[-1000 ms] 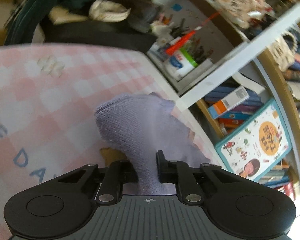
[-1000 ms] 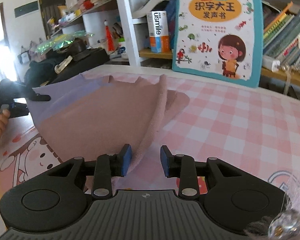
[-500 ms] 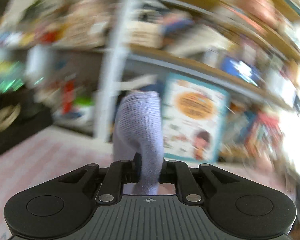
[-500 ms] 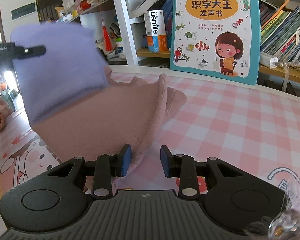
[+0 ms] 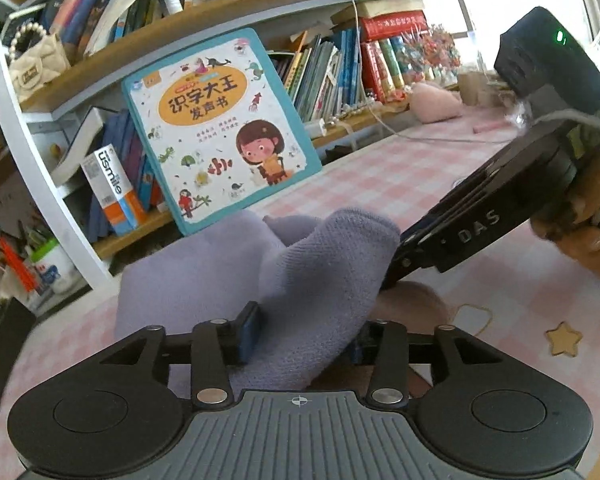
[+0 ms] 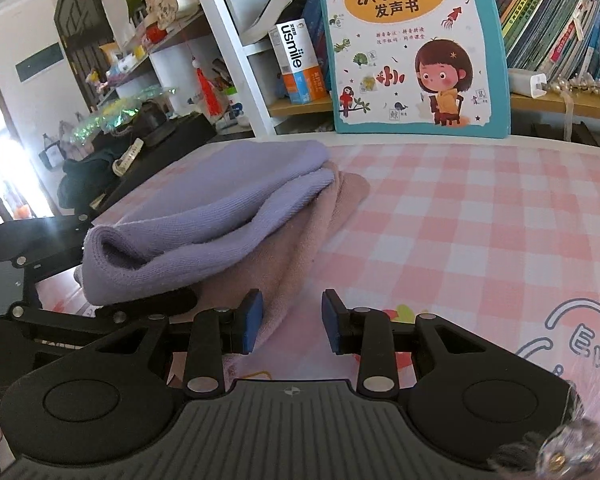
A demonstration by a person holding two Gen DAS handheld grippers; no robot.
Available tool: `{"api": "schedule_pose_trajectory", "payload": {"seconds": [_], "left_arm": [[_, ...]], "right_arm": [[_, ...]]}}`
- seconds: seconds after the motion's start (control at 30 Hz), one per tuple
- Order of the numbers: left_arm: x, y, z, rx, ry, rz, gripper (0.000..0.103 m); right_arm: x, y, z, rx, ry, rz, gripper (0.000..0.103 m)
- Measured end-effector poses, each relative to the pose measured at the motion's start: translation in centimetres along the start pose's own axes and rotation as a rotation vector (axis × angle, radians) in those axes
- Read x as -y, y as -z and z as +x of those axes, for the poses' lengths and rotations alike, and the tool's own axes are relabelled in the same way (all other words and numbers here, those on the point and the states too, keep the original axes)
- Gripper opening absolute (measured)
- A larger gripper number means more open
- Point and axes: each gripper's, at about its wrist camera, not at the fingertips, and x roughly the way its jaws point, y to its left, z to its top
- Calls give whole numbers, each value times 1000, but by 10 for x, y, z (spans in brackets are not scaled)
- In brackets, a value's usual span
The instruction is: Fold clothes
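A lavender knitted cloth lies folded over on a dusty pink layer on the pink checked table cover. In the left wrist view the lavender cloth fills the wide gap of my left gripper, whose jaws stand apart, open. My right gripper is open at the near edge of the pink layer, which runs between its blue pads. The right gripper's black body, held by a hand, reaches in from the right, its tips hidden under the lavender fold.
A children's picture book leans on the bookshelf right behind the table's far edge, with a usmile box beside it. Dark bags and clutter sit off the left side. A pink plush and a cable lie far right.
My left gripper swung the lavender corner up and across, laid it down over the pink layer near the right gripper, and its jaws widened. The right gripper stayed in place.
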Motion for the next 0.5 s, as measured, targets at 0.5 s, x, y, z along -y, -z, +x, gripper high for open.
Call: {"api": "schedule_pose_trajectory", "payload": {"seconds": [0.5], "left_arm": [[-14,14,-26,9,265,-124,68]], "right_arm": [[25,-17,-27,111,-247,349,53]]}}
